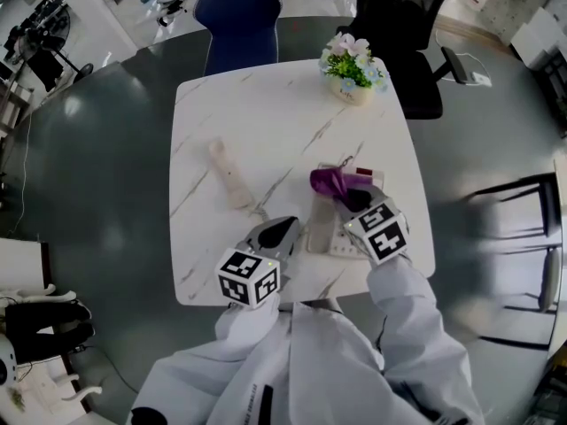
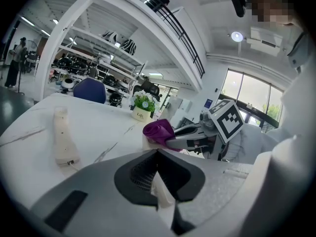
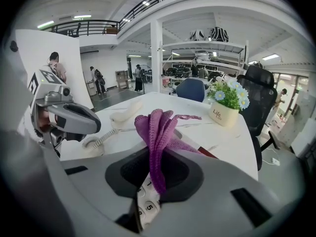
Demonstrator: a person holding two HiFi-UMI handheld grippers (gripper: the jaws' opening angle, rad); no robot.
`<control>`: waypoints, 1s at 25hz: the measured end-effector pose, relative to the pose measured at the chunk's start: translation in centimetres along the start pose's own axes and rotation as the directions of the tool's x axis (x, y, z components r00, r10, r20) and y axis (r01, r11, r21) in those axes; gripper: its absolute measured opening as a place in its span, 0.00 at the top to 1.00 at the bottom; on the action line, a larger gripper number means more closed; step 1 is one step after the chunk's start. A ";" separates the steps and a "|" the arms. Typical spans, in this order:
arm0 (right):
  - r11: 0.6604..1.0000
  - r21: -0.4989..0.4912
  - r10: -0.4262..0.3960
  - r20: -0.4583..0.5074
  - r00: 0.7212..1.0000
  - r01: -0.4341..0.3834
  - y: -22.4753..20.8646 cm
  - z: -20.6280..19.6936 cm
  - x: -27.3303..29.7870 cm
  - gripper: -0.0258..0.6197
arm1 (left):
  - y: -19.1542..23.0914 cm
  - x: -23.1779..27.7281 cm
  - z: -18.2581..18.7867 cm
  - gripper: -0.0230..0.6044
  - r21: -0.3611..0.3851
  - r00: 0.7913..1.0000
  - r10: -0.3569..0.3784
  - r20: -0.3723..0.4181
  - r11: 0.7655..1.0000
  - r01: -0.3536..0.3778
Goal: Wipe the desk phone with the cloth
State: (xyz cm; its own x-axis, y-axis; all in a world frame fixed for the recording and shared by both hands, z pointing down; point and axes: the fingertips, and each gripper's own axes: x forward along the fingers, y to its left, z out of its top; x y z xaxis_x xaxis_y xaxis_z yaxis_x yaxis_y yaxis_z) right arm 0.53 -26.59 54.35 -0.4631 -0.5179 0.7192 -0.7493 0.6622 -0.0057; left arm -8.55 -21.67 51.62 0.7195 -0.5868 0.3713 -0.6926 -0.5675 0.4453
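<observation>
White marble-look surface (image 1: 266, 122) on grey floor (image 1: 97, 149); blue chair (image 1: 237, 16) & black office chair (image 1: 403, 25) at far edge. Shelving (image 2: 98, 48), mezzanine railing (image 3: 94, 26), daylit windows (image 2: 242, 90) in bkgd.

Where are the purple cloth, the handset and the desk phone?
purple cloth (image 3: 157, 127), right gripper view, its bunched folds above the jaws.
handset (image 1: 229, 176), head view, middle of its body.
desk phone (image 3: 146, 204), right gripper view, its keypad below the cloth.
</observation>
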 end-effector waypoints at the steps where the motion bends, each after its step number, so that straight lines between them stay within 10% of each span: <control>1: 1.000 0.000 0.004 -0.002 1.000 -0.004 0.2 -0.1 -0.1 0.90 | -0.1 -0.1 0.0 0.97 0.000 1.000 0.001 0.000 1.000 -0.001; 25: 0.995 -0.031 0.097 -0.035 0.995 -0.098 4.5 -3.9 -1.1 0.90 | -2.0 -3.0 -1.6 0.97 -0.019 0.997 0.072 0.038 0.997 -0.071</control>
State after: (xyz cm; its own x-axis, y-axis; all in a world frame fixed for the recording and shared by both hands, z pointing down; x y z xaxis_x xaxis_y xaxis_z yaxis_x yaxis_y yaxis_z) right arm -0.52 -20.90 56.21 -0.5171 -0.4317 0.7391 -0.6852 0.7262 -0.0552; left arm -9.22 -17.84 50.95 0.6653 -0.6479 0.3710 -0.7411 -0.5130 0.4331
